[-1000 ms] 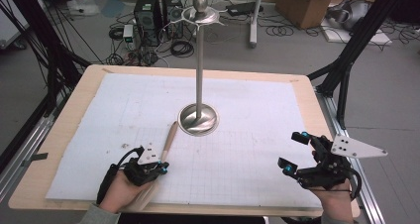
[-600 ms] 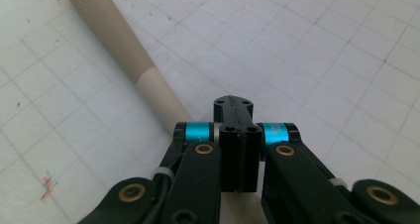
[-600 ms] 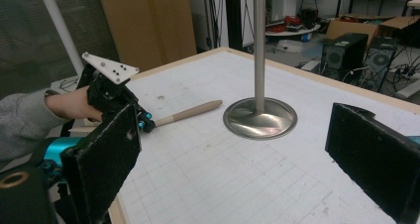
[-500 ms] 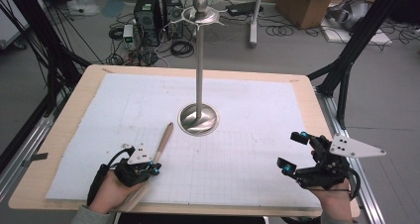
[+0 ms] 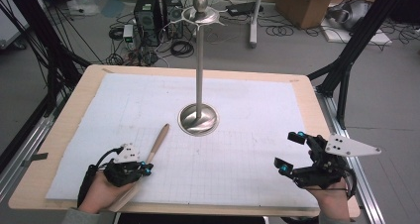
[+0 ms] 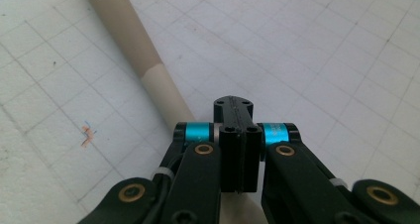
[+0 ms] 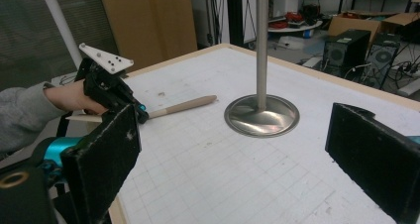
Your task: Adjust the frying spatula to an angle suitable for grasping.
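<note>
A wooden stick (image 5: 157,142) lies slantwise on the white grid mat (image 5: 247,110), its tip towards a metal stand (image 5: 198,119) with a round base and a tall pole. My left gripper (image 5: 147,168) sits right over the stick's lower half, jaws shut flat together. In the left gripper view the stick (image 6: 130,40) runs under the left gripper (image 6: 233,105), with nothing between the pads. I cannot tell whether they touch. My right gripper (image 5: 289,150) stands open at the mat's near right, nothing between its jaws. The right gripper view shows the right gripper (image 7: 237,157), the stick (image 7: 185,105) and the left gripper (image 7: 140,113).
The mat covers a wooden table (image 5: 307,92). The stand's pole (image 7: 261,45) rises from its base (image 7: 261,116) near the table's middle. Computer cases (image 5: 148,8), cables and a cardboard box (image 5: 302,1) lie on the floor beyond. Black frame struts (image 5: 346,60) flank the table.
My left hand and gripper have shifted left along the near edge. The stick has swung with them, its near end moving left more than its tip. The right gripper has stayed put.
</note>
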